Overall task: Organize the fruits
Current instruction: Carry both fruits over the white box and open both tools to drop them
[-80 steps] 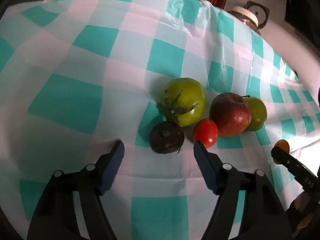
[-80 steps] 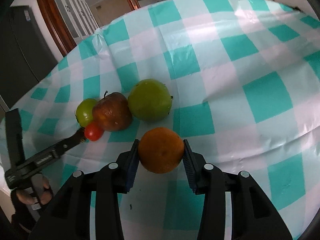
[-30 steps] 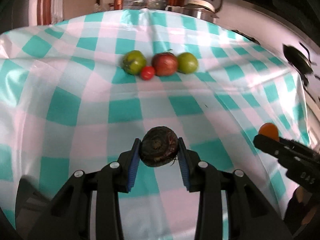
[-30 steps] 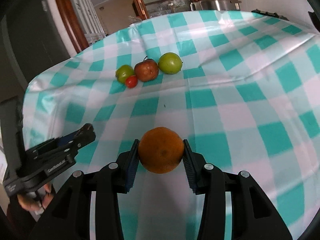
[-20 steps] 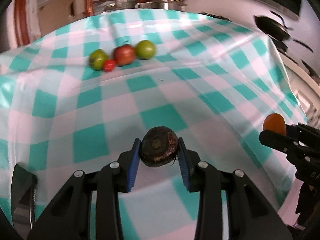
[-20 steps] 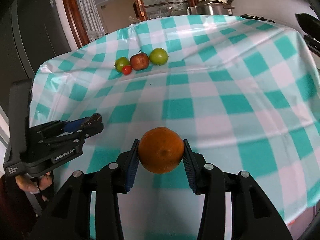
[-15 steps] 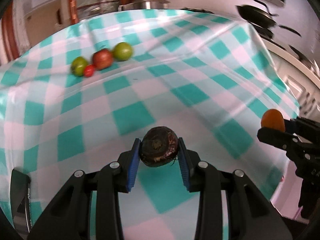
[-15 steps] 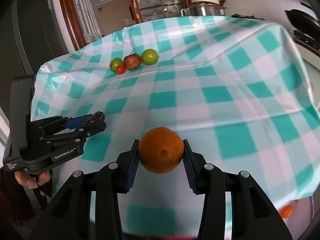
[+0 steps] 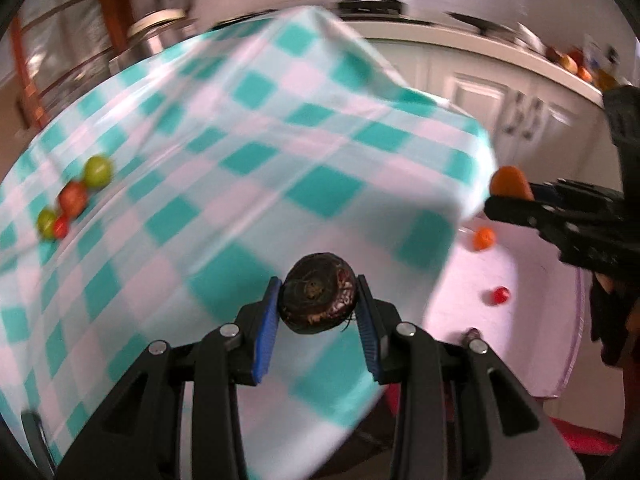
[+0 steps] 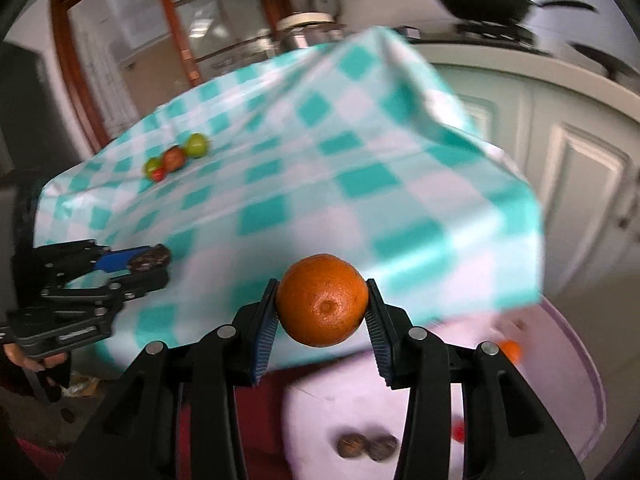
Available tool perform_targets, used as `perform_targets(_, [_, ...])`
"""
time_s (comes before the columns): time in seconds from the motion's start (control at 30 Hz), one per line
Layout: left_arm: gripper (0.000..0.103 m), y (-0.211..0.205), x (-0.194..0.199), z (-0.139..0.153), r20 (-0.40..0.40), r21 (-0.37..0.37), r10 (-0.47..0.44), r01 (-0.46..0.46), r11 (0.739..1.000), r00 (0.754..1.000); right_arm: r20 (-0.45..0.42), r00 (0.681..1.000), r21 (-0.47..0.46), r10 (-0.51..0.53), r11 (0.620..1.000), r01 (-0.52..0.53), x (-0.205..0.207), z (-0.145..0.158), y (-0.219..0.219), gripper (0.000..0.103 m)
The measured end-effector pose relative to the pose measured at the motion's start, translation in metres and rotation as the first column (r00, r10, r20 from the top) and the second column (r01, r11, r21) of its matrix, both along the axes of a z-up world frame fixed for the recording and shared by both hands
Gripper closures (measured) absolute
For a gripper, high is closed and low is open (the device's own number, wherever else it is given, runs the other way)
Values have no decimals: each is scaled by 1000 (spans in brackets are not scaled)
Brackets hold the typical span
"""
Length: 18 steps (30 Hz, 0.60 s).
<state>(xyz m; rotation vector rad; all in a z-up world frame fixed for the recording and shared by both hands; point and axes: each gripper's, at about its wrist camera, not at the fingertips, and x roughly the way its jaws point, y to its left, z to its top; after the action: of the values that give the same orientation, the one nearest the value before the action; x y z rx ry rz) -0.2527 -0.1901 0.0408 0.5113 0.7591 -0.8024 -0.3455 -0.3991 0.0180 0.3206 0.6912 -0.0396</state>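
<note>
My left gripper is shut on a dark brown-purple fruit, held above the near corner of the checked tablecloth. My right gripper is shut on an orange, held past the table's edge over a round pink tray. The right gripper with its orange also shows in the left wrist view. The left gripper with its dark fruit shows in the right wrist view. Two green fruits, a red apple and a small red tomato lie grouped far back on the cloth.
The pink tray sits below the table corner and holds a small orange fruit, a small red one and two dark round fruits. White cabinets and a dark pan stand behind.
Both grippers have pulled back from the fruit group and swung right with their fruits. The table corner and the pink tray have come into view.
</note>
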Motion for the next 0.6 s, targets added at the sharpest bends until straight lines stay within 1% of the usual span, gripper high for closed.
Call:
perform_targets(0.07, [66, -17, -14, -3, 6, 19, -68, 68, 997, 998, -23, 999, 0, -45, 999, 45, -16, -9, -19, 61])
perform_targets(0.13, [66, -39, -31, -8, 4, 50, -150, 150, 987, 989, -55, 995, -13, -79, 997, 78, -28, -19, -35, 61])
perform_targets(0.2, [66, -59, -46, -17, -20, 74, -221, 221, 972, 975, -123, 988, -40, -94, 995, 90, -36, -36, -48, 61])
perform_targets(0.27, [66, -86, -63, -31, -66, 103, -306, 312, 945, 950, -200, 973, -75, -119, 992, 105, -40, -58, -58, 61])
perform_targets(0.3, [66, -93, -68, -36, -77, 112, -329, 336, 935, 941, -234, 964, -82, -124, 991, 108, -41, -67, -62, 61])
perform_targets(0.33, [66, -105, -76, -47, -98, 135, -366, 376, 917, 926, -267, 954, -92, -133, 989, 112, -42, -77, -65, 61])
perform_targets(0.4, [66, -123, -84, -66, -143, 171, -399, 420, 891, 906, -338, 930, -117, -147, 987, 114, -41, -98, -70, 61])
perform_targets(0.43, [67, -134, -85, -80, -187, 192, -406, 439, 878, 894, -365, 919, -121, -148, 986, 111, -41, -107, -72, 61])
perform_targets(0.5, [67, -147, -82, -101, -237, 220, -393, 443, 869, 888, -411, 900, -126, -146, 987, 103, -40, -125, -80, 61])
perform_targets(0.53, [67, -156, -78, -117, -276, 240, -377, 443, 864, 884, -433, 890, -129, -143, 987, 96, -37, -131, -83, 61])
perform_targets(0.6, [67, -167, -72, -139, -313, 272, -356, 443, 854, 880, -497, 857, -146, -137, 987, 73, -27, -149, -88, 61])
